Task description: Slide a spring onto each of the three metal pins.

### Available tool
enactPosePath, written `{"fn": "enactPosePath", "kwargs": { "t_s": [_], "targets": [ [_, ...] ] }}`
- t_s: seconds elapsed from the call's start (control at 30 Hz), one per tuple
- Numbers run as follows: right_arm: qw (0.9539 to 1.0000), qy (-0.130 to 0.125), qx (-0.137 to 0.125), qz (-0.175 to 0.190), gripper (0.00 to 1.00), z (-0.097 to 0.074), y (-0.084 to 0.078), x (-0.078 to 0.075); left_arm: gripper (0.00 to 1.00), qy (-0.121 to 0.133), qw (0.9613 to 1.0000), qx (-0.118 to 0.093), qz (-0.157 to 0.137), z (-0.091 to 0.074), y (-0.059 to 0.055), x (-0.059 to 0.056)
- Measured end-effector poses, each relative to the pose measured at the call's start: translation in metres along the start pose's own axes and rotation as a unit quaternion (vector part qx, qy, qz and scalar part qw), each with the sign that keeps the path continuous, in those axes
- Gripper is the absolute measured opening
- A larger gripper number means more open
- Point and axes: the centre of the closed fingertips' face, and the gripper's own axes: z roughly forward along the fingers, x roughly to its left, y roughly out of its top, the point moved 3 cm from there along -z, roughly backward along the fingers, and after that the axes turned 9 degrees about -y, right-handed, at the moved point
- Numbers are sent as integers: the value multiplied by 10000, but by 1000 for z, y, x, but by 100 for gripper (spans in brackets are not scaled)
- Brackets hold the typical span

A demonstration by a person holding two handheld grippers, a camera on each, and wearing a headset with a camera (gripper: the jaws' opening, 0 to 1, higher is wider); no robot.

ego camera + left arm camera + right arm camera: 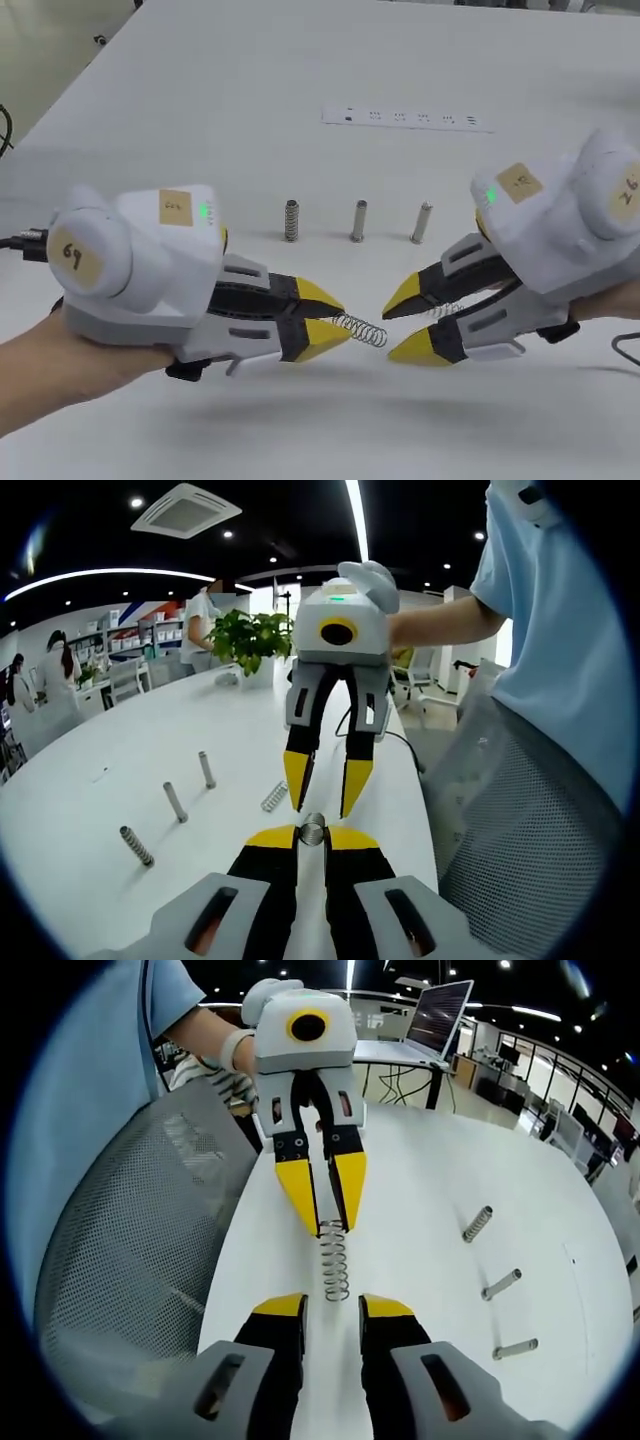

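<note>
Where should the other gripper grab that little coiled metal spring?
At its free end, coming from the right: the left gripper pinches one end of the little coiled metal spring, so the rest juts toward the open right gripper.

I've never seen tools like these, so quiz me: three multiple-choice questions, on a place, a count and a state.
1. Head view: which upright silver metal pin wears a coiled wire spring? A left B middle C right
2. How many pins are bare? A none B two C three
3. The yellow-tipped fingers of the right gripper are: A apart B shut on a pin C shut on a cable
Key: A, the sprung pin stands leftmost; B, the middle pin and right pin are bare; A, a gap parts them.
</note>
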Motion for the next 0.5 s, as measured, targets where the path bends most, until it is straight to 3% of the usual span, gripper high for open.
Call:
{"fn": "enactPosePath", "kwargs": {
  "t_s": [0.5],
  "targets": [
    [9999,9,-14,-137,8,10,-3,-2,1,0,10000,-53,-33,0,3,-1]
  ]
}}
